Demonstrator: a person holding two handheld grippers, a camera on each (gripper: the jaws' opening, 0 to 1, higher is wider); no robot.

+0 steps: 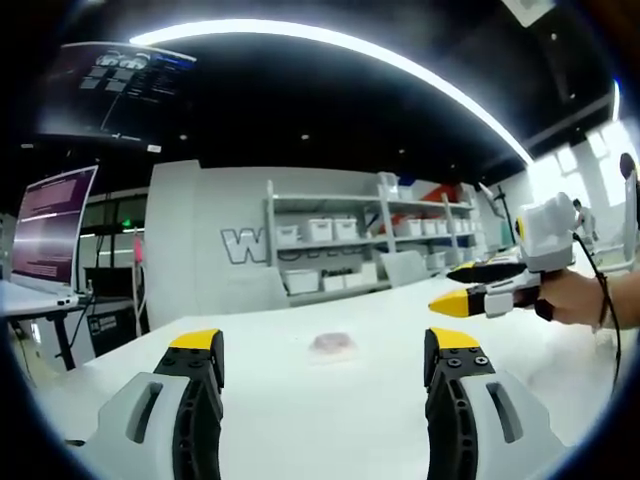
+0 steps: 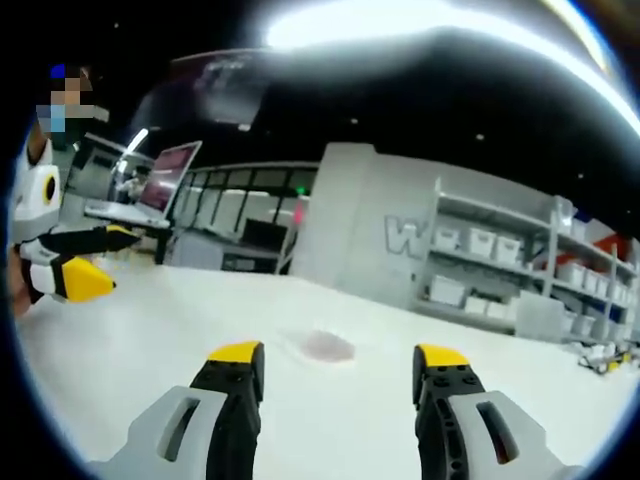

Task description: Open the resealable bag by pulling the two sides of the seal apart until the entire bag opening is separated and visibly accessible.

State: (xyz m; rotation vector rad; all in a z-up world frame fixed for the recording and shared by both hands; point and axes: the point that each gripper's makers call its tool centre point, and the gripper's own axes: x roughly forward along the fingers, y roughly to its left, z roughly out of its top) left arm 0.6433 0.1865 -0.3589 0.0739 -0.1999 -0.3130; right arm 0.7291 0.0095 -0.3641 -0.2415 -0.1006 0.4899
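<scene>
A small clear resealable bag [image 1: 333, 346] with something pinkish inside lies flat on the white table [image 1: 300, 420]. My left gripper [image 1: 325, 350] hovers short of it, open, jaws wide apart with nothing between them. The right gripper [image 1: 455, 290] enters the left gripper view from the right, held in a hand, its yellow tips apart. In the right gripper view the bag [image 2: 322, 346] lies ahead between the jaws of my right gripper [image 2: 340, 358], which stands open and empty. The left gripper [image 2: 85, 265] shows at that view's left edge.
The white table [image 2: 150, 340] stretches wide around the bag. Shelves with white bins [image 1: 340, 240] line the back wall. A laptop [image 1: 50, 235] sits on a desk at the left. A person [image 2: 40, 200] stands at the left of the right gripper view.
</scene>
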